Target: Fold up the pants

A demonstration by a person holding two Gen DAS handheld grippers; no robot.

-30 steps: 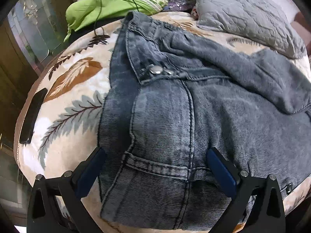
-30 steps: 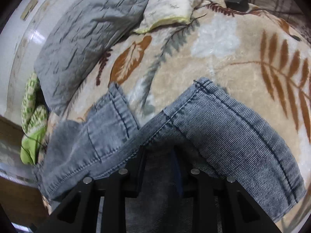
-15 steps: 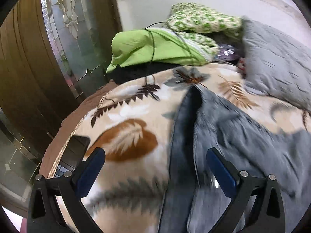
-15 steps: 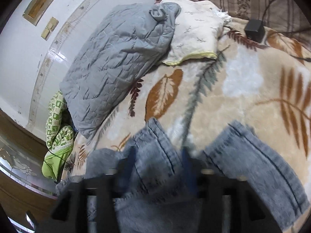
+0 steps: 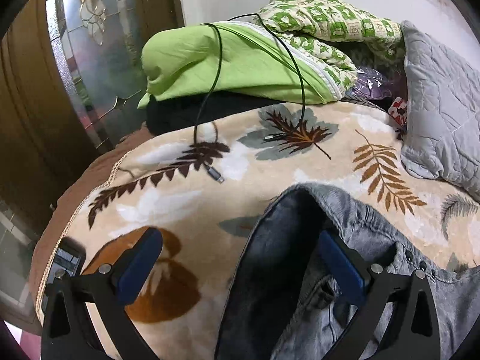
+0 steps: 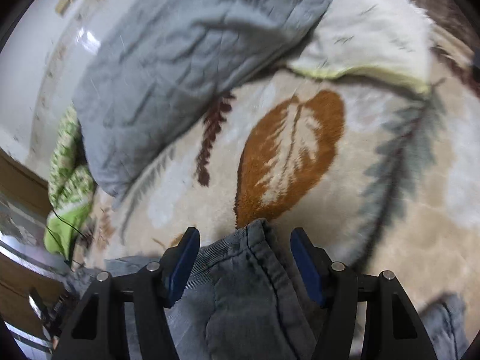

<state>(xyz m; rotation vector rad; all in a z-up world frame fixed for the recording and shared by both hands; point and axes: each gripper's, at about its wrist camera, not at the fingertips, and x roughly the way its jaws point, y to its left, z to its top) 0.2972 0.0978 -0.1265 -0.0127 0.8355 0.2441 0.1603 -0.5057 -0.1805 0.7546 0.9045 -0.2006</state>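
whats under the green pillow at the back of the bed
The green pillow lies on a dark, black bundle, which sits on the leaf-print blanket. A black cable drapes over the pillow. What the dark bundle is, and anything beneath it, stays hidden.

One pants [image 5: 345, 270], two pillows [image 6: 186, 60] (grey, cream), one cable [image 5: 216, 69].
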